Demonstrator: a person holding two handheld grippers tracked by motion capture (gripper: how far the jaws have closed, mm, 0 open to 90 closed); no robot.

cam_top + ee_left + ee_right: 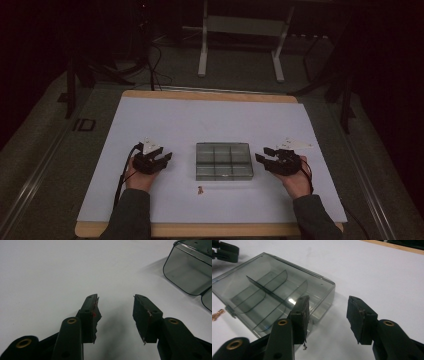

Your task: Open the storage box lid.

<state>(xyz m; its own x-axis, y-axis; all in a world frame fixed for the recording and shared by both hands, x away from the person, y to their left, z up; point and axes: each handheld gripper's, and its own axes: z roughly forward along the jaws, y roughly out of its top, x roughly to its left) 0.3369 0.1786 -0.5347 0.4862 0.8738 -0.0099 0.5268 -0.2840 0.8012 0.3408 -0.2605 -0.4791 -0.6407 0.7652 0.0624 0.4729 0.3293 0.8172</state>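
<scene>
**Both tongs spread beside the compartment box**

A clear grey compartment box (pixel 223 161) with six cells sits lid-closed near the middle of the white table (pixel 210 117), slightly toward the person's edge. The left gripper (pixel 165 159) rests just left of it, jaws spread wide with nothing between them. The right gripper (pixel 263 156) rests just right of it, jaws also apart and empty. A small coppery piece (pixel 200 190) lies in front of the box, near the front edge.

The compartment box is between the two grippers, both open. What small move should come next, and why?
Probably bring the right gripper a little inward to the clear compartment box. Its jaws stand open with nothing between them, the box's near corner lies beside one of them, and its lid looks shut. The left gripper is also open and empty.
</scene>
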